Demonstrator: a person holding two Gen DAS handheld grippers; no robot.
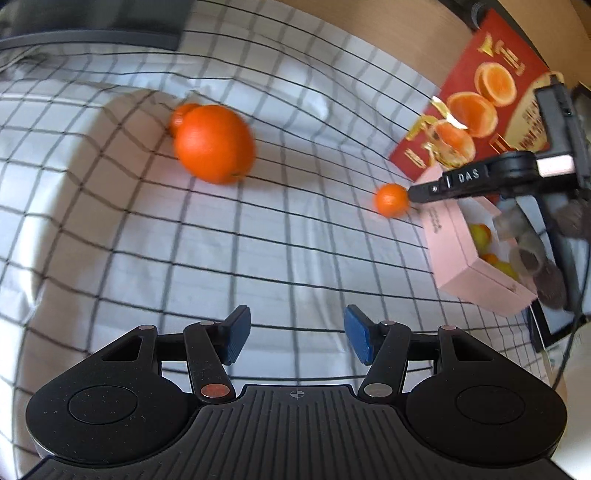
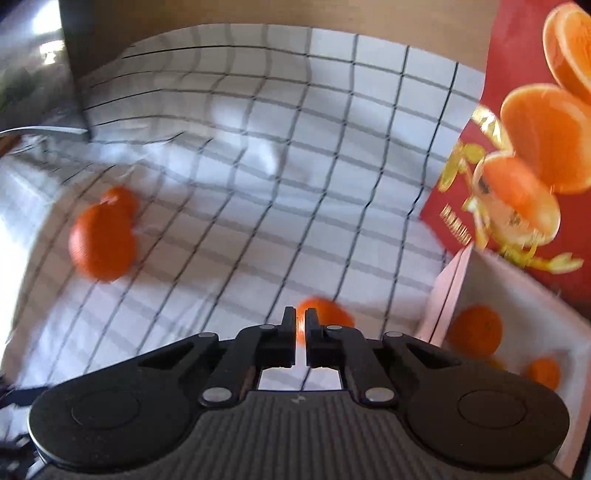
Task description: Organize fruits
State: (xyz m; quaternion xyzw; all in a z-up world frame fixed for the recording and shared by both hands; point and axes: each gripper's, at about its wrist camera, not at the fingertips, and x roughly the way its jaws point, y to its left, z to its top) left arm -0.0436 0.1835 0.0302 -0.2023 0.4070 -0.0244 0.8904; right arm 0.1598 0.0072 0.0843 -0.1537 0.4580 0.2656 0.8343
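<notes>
A large orange (image 1: 214, 144) lies on the checked cloth (image 1: 258, 240), with a smaller one (image 1: 181, 114) touching it from behind. My left gripper (image 1: 295, 334) hangs open over bare cloth, blue pads apart with nothing between them. Farther right, a small orange (image 1: 391, 199) rests beside a pink box (image 1: 461, 251) that holds several fruits. My right gripper (image 1: 412, 194) has its tip against that small orange. In the right wrist view its jaws (image 2: 300, 314) stand shut and empty, and the small orange (image 2: 328, 314) lies just beyond them, blurred. The large orange (image 2: 101, 245) is off to the left.
A red carton (image 1: 480, 99) printed with orange halves stands behind the pink box (image 2: 448, 288). A dark flat object (image 1: 92, 33) lies at the cloth's far left edge. A hand (image 1: 535, 258) holds the right gripper above the box. Wood (image 1: 369, 22) shows beyond the cloth.
</notes>
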